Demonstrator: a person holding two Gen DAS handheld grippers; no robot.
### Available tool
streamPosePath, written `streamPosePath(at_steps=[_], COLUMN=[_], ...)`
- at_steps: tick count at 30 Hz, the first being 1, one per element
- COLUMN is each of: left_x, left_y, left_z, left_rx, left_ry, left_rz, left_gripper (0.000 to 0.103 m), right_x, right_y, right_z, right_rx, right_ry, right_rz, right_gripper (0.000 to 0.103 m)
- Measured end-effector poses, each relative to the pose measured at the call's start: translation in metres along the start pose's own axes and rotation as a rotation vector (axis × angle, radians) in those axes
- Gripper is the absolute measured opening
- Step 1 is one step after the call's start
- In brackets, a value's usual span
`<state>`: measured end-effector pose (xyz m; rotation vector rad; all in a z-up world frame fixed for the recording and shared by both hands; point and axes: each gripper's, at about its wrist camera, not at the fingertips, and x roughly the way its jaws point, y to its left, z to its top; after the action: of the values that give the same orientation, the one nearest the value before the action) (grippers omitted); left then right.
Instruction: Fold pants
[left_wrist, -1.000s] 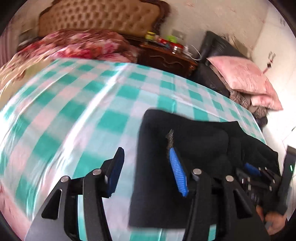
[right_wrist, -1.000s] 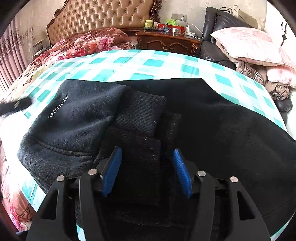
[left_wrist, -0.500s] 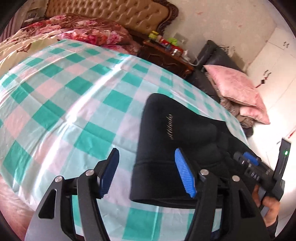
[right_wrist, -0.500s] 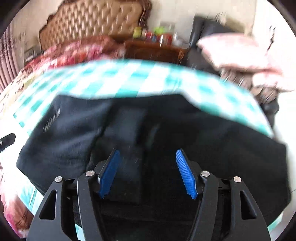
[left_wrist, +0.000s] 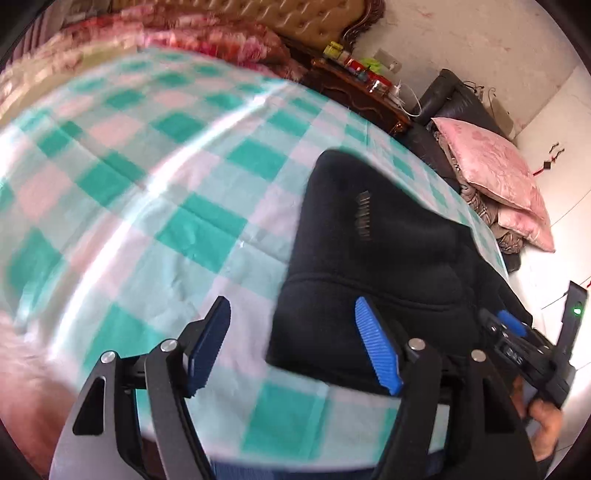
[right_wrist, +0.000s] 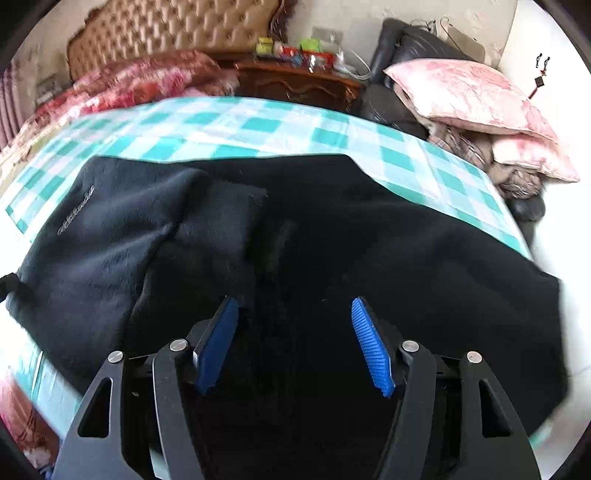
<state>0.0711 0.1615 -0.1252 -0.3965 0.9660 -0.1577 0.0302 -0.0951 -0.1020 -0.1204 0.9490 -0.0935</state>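
The left gripper fills the six o'clock part of the left wrist view, its two blue-padded fingers spread wide with nothing between them; under the gap lies the green-and-white checked bedsheet, blurred toward nine o'clock; the black pants lie folded on the sheet from the centre toward four o'clock, a small pale logo on their upper layer; the right-hand pad overlaps their near edge, though contact cannot be told; at four o'clock the right gripper is partly seen over the pants, a hand on its grip; a pink pillow sits at two o'clock, a tufted headboard at twelve.
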Motion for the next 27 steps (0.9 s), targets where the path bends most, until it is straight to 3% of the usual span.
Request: streamPosePath(at_steps=[2,4,5,7,9,10,12,16,20,27], left_x=[-0.043,-0.07,-0.074,-0.055,-0.024,-0.015,-0.009,0.012,0.023,0.054], left_y=[-0.028,-0.056,-0.068,-0.081,-0.071,-0.059,-0.044,-0.016,0.013,0.029], left_z=[0.009,0.022,0.032,0.058,0.071,0.07,0.058,0.028,0.011,-0.002], left_rx=[0.069,0.181,0.222,0.252,0.2,0.142,0.098,0.075,0.027,-0.055], left_ry=[-0.063,-0.147,-0.176,-0.16,-0.097,-0.091,-0.084,-0.015,0.007,0.075], left_rz=[-0.015,0.019,0.043,0.005,0.035,0.059,-0.013,-0.051,-0.066,-0.244], left_gripper=[0.072,0.077,0.079,0.08,0.079,0.074,0.074,0.074,0.074,0.069], right_x=[-0.039,-0.061,-0.057,-0.035,0.002,0.012,0.019,0.043,0.061,0.063], right_y=[-0.014,-0.031,-0.037,-0.04,-0.04,-0.038,-0.03,-0.007,-0.008,-0.001], right_z=[0.003,0.015,0.024,0.041,0.055,0.057,0.051,0.033,0.015,0.011], right_rx=[-0.001,0.039,0.058,0.071,0.108,0.121,0.118,0.068,0.091,0.045], right_ry=[-0.058,-0.115,-0.115,-0.085,-0.041,-0.028,-0.043,0.025,0.043,0.0], right_rz=[0.013,-0.011,-0.012,0.019,0.041,0.046,0.087,0.098,0.095,0.034], right_gripper=[0.07,0.075,0.076,0.075,0.074,0.066,0.062,0.056,0.056,0.063])
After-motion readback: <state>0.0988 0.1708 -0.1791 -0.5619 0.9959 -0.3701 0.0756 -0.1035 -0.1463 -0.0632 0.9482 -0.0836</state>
